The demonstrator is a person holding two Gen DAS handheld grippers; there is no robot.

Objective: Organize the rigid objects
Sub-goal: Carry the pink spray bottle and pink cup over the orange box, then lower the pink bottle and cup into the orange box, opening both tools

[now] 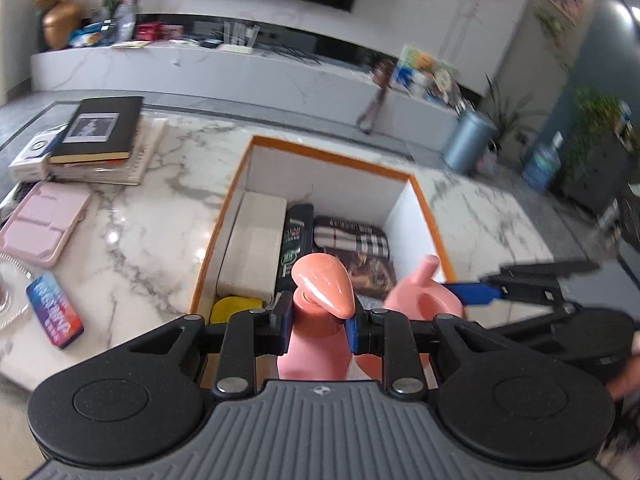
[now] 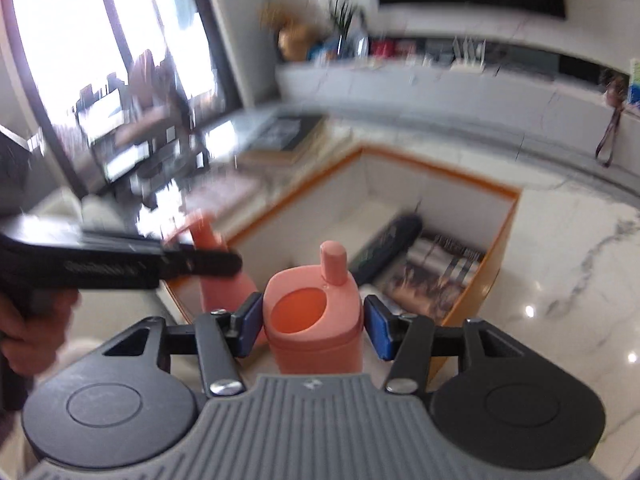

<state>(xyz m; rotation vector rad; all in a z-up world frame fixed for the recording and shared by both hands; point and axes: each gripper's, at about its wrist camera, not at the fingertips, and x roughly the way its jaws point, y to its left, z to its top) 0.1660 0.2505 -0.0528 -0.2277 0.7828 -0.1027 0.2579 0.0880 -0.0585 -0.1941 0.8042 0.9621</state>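
In the left wrist view, at the far left of the marble tabletop (image 1: 160, 216), several things still lie outside the box: a stack of books (image 1: 96, 140) at the upper left, a pink compartment tray (image 1: 42, 224) below it, and a small colourful pack (image 1: 55, 310) near the lower left edge. None of these has been put away yet.

Toward the middle sits the orange-rimmed storage box (image 1: 404, 216), open at the top. Inside it, from left to right, lie a cream block (image 1: 252, 244) along the left wall, a dark bottle (image 1: 296, 240) beside it, and a plaid pouch (image 1: 352, 236) over a printed packet; something yellow (image 1: 236, 308) shows at the near left corner. So a fair share of the sorting looks done, and the box has room left on its right side.

At the bottom centre the left claw (image 1: 318, 320) is pinching a salmon-pink pump bottle (image 1: 320, 292) by its neck, held above the near edge of the box. Just right of it, the right claw (image 1: 472, 294) comes in from the right edge, gripping a matching pink cup (image 1: 420, 296).

In the right wrist view, the left claw (image 2: 200, 260) crosses the left side with the pump bottle (image 2: 212, 272) in it, blurred. At the centre the right claw (image 2: 314, 320) holds the pink cup with its spout (image 2: 316, 320), its blue pads against the sides, over the near corner of the box (image 2: 500, 248).

Both pink pieces seem about to go in; after that the things on the left of the tabletop remain.
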